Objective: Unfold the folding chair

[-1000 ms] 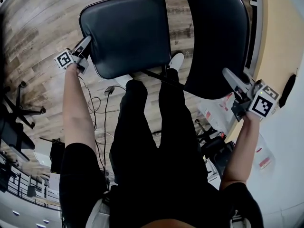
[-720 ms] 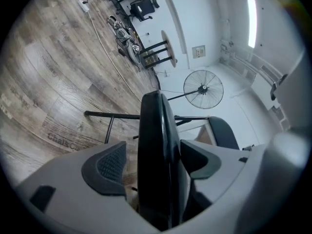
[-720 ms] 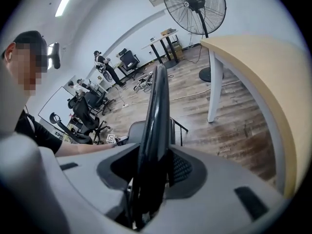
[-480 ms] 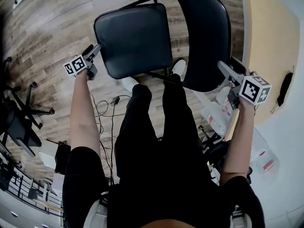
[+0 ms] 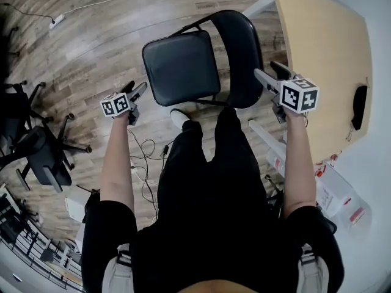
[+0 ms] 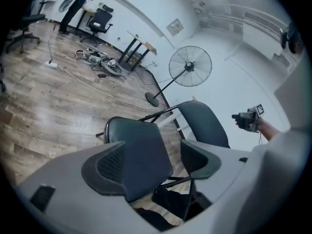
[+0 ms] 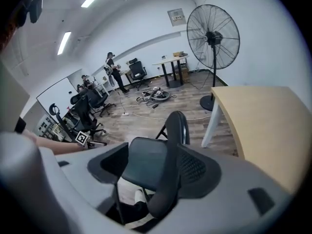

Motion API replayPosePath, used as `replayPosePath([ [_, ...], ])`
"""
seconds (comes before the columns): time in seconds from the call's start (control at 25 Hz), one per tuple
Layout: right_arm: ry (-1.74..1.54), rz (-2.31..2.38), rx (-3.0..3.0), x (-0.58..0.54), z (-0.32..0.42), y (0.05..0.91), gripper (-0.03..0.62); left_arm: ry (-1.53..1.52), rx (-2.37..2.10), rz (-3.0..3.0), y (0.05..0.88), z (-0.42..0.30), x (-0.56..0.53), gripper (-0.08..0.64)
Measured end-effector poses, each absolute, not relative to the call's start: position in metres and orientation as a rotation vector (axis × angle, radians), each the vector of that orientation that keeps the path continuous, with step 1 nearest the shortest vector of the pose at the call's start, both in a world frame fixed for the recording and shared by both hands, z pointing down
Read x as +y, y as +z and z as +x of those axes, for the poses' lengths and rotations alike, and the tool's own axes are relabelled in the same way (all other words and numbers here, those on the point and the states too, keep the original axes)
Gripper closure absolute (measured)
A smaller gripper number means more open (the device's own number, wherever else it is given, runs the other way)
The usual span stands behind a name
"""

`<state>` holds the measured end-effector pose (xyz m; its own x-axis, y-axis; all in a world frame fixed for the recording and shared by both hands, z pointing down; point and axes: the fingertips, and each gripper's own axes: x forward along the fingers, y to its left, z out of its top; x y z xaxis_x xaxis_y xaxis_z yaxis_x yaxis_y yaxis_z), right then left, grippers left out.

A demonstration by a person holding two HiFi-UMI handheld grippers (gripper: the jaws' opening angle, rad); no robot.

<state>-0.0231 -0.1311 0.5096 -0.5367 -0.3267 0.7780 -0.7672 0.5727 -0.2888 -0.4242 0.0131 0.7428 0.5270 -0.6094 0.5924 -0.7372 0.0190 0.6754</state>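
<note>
The black folding chair stands unfolded on the wood floor, its seat (image 5: 181, 66) flat and its backrest (image 5: 240, 57) upright at the right. My left gripper (image 5: 142, 89) hangs left of the seat, clear of it. It is open, its jaws have just been opening, and nothing is between them. My right gripper (image 5: 266, 75) is off the backrest's right edge, open and empty, its jaws also just opened. In the left gripper view the seat (image 6: 139, 145) shows beyond the spread pads (image 6: 105, 167). The right gripper view shows the backrest (image 7: 173, 145) edge-on.
A light wooden desk (image 5: 324, 60) stands right of the chair. An office chair (image 5: 36, 145) is at the left, and cables (image 5: 143, 145) trail on the floor by my legs. A standing fan (image 6: 189, 67) and people (image 7: 112, 69) are farther back.
Both grippers have let go of the chair and risen away from it, the left off the seat's edge, the right off the backrest. The chair now looks smaller and farther below.
</note>
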Motion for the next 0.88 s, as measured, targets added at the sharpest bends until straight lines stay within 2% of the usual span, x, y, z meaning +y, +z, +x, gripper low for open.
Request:
replayPosePath([
  [0.32,0.649,0.596,-2.411,-0.063,-0.105,0.426,0.293,0.148,-1.160,1.884,0.557,-0.335,0.049,0.229],
  [0.6,0.474,0.515,-2.686,-0.003,-0.138,0.345,0.295,0.096,-1.200,2.152,0.411,-0.278,0.072,0.232],
  [0.68,0.413,0.530,-2.758,0.013,-0.139,0.325,0.296,0.089,-1.247,2.234,0.374,-0.268,0.074,0.251],
  [0.88,0.329,0.577,-2.867,0.044,-0.134,0.287,0.328,0.097,-1.388,2.427,0.301,-0.246,0.082,0.360],
])
